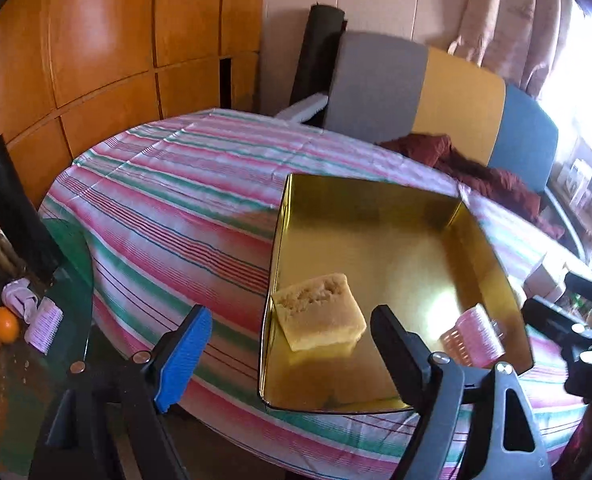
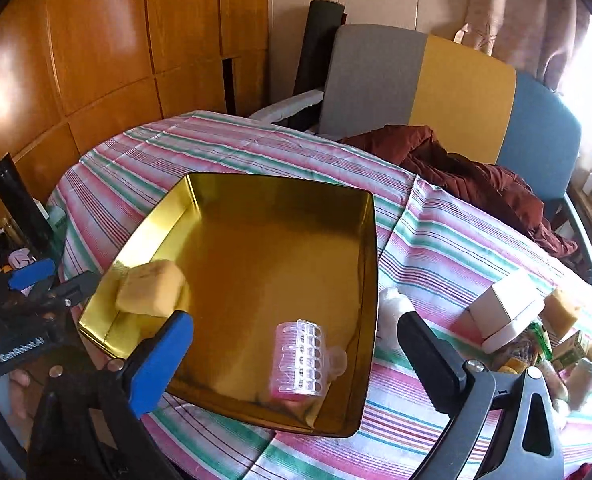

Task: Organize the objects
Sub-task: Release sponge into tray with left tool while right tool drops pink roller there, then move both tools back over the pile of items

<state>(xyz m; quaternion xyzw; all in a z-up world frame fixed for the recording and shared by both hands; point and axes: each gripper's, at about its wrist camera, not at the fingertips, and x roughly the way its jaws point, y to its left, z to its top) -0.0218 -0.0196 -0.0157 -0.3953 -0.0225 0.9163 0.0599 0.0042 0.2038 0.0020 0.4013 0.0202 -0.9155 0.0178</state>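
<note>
A gold metal tray (image 1: 376,204) (image 2: 255,240) lies on the striped tablecloth. In it are a yellow sponge (image 1: 320,312) (image 2: 151,288) at its left side and a pink hair roller (image 1: 476,336) (image 2: 300,356) near its front right. My left gripper (image 1: 291,344) is open and empty, held above the tray's front left corner, near the sponge. My right gripper (image 2: 296,352) is open and empty, hovering just over the roller. The left gripper also shows at the left edge of the right wrist view (image 2: 35,288).
Right of the tray lie a white box (image 2: 504,308), another sponge (image 2: 564,312) and small packets (image 2: 572,348). A maroon jacket (image 2: 476,180) lies on a chair at the back. A glass side table (image 1: 27,360) on the left holds oranges (image 1: 5,324) and another pink roller (image 1: 45,328).
</note>
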